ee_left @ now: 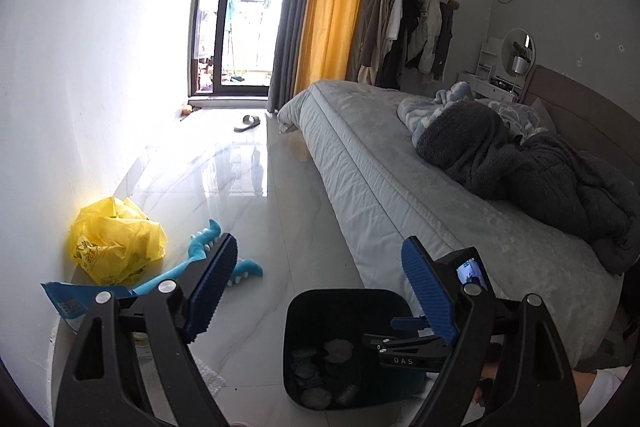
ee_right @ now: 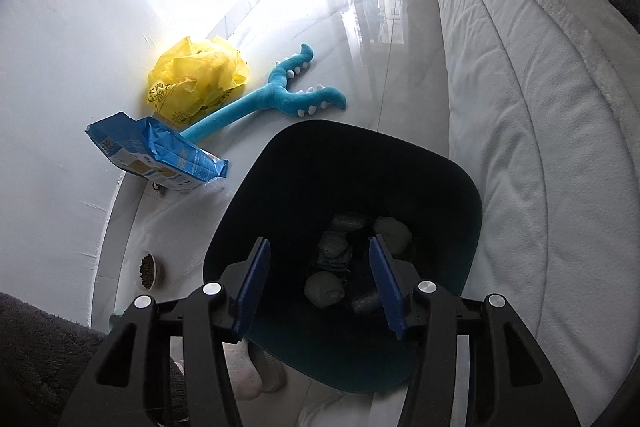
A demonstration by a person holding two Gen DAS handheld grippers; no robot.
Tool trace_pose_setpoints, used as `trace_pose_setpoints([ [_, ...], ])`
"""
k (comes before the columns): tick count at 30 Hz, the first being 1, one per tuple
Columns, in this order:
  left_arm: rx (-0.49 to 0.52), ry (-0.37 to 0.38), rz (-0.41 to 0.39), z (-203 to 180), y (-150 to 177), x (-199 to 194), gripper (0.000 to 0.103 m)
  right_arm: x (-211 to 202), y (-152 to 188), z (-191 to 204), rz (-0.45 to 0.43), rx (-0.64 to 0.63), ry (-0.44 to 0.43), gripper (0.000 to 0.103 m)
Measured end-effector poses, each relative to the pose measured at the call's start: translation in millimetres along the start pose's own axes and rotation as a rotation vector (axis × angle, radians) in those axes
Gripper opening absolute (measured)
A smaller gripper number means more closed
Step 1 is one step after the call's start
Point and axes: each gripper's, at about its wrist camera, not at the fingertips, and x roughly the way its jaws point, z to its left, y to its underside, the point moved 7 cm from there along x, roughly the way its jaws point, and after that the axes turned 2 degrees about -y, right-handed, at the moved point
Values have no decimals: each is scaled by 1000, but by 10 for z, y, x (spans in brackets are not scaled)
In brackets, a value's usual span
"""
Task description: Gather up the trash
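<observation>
Both tongs gape empty, the right gripper [ee_right: 318,283] poised above the dark square plastic bin [ee_right: 460,179] holding crumpled paper wads [ee_right: 324,289], the left gripper [ee_left: 320,291] raised toward the floor beyond.

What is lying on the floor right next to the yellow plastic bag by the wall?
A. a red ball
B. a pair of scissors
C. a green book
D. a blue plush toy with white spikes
D: the blue plush toy with white spikes lies on the floor beside the yellow plastic bag by the wall.
</observation>
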Motion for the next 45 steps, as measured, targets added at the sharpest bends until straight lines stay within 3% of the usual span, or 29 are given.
trace_pose_setpoints([
  [2,33,-29,-7,-51,-30,-61,92,-191,8,20,-34,-5,2,53],
  [5,65,-47,-29,-150,-83,-169,94,-594,41,33,-106,-24,24,62],
  [9,47,-45,-61,-308,-80,-387,98,-1215,114,-33,-232,-24,55,70],
  [14,58,-49,-81,-570,-38,-655,100,-2102,436,-195,-424,-5,123,83],
  [20,83,-10,-136,-886,-61,-987,100,-2976,887,-447,-577,31,210,91],
  [27,92,-30,-115,-984,78,-1136,100,-3787,1410,-674,-720,74,297,100],
  [31,102,-64,-127,-963,171,-1191,100,-4003,1673,-820,-757,94,357,100],
  [35,104,-40,-116,-990,283,-1167,100,-4060,1902,-946,-752,110,420,100],
  [45,159,-39,-112,-1192,442,-1148,100,-4007,2071,-980,-732,85,309,100],
])
